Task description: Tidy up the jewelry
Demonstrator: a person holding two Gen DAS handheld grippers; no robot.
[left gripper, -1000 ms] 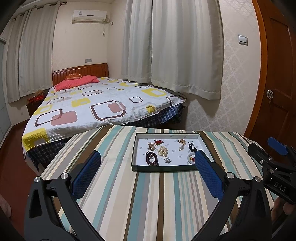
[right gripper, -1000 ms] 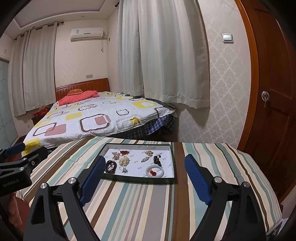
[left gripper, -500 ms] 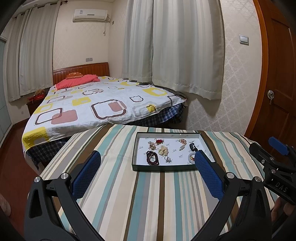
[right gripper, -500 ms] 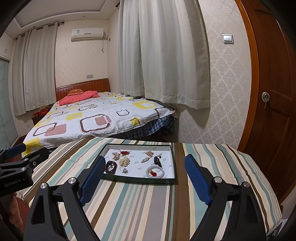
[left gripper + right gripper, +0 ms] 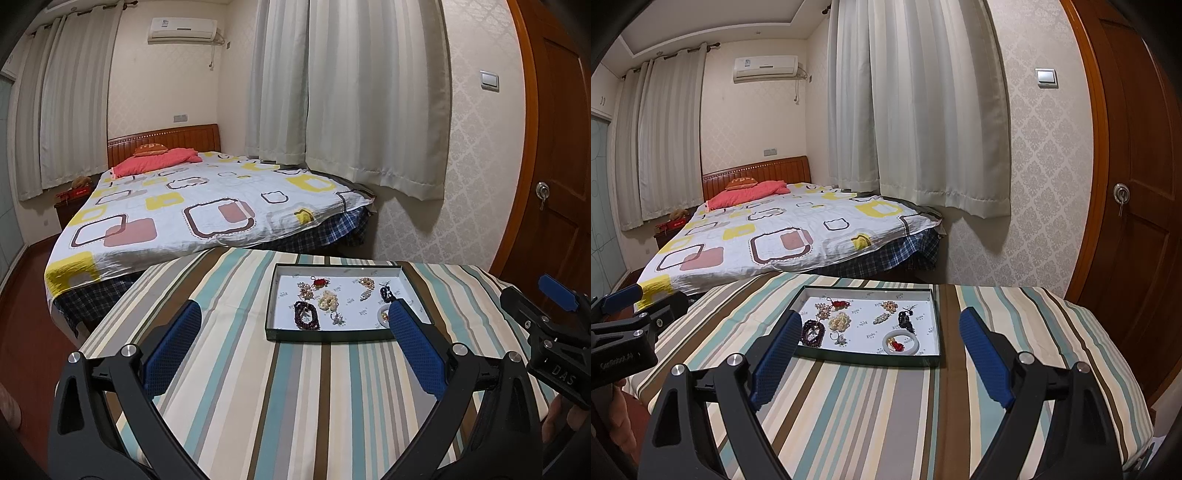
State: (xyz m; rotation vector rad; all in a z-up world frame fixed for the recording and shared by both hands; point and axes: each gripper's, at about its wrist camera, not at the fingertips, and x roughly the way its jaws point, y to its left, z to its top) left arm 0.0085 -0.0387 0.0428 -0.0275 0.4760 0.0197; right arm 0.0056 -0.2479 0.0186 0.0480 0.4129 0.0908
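A dark-rimmed shallow tray [image 5: 325,335] [image 5: 864,358] with a white floor lies on the striped table. In it lie several pieces of jewelry: a dark red bead bracelet [image 5: 306,320] [image 5: 812,332], a cream pearl cluster [image 5: 328,300] [image 5: 839,321], a red knot charm [image 5: 320,283] [image 5: 840,304], a black pendant [image 5: 905,319] and a white bangle [image 5: 900,342]. My left gripper [image 5: 293,345] is open and empty, short of the tray's near edge. My right gripper [image 5: 877,350] is open and empty, its fingers straddling the tray's near edge.
The table wears a striped cloth [image 5: 280,406] [image 5: 879,413]. A bed [image 5: 192,210] stands beyond its far edge. A curtain [image 5: 923,110] and a wooden door [image 5: 1137,206] are at the right. Each gripper shows at the edge of the other's view.
Both views have crept slightly toward the tray; the tray sits a little lower and nearer. Both grippers stay open and empty.
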